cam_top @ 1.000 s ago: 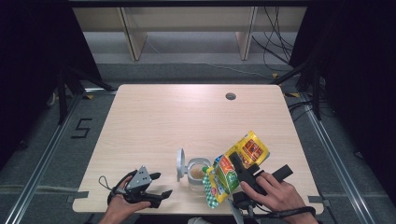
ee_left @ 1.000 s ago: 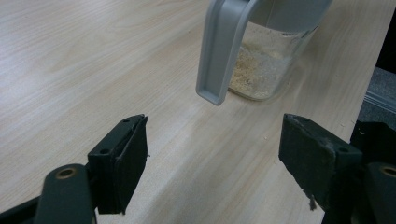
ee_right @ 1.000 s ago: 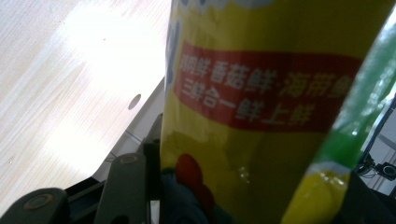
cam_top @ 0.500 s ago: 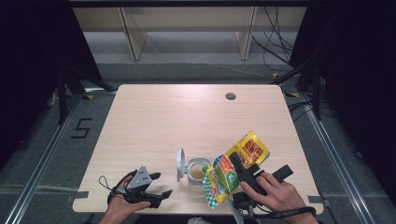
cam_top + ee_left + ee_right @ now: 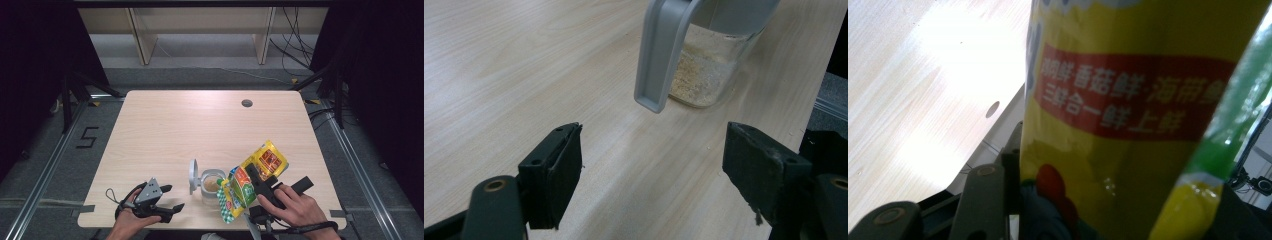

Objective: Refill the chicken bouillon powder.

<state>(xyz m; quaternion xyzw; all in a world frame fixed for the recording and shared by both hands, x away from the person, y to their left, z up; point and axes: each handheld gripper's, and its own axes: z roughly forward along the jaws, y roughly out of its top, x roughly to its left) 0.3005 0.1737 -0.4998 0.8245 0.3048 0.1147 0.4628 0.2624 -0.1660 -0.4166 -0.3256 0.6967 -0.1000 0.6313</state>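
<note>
Yellow-green printed foil seasoning pouch (image 5: 252,182) is clamped in the right tongs (image 5: 256,181), tilted w/ its lower end over the mouth of the small clear glass jar (image 5: 212,184). Jar sits near the front edge of the light wood surface (image 5: 200,130), beige powder at the bottom, grey flip lid (image 5: 193,176) swung open on the side toward the left tongs. In the right gripper view the pouch (image 5: 1128,115) is seen pressed against the jaw.

Left tongs (image 5: 167,200) are wide apart, nothing held, resting just beside the jar; jar (image 5: 709,70) and lid (image 5: 663,50) are seen ahead of the pads (image 5: 561,170), apart from them.

Risks as judged:
- Jar is not braced. A nudge from the pouch could tip or slide it, it's close to the edge.
- Pouch mouth is wider than the jar opening, so powder could spill onto the surface if tilted fast.
- Foil could slip in the grip since it's held mid-body.
</note>
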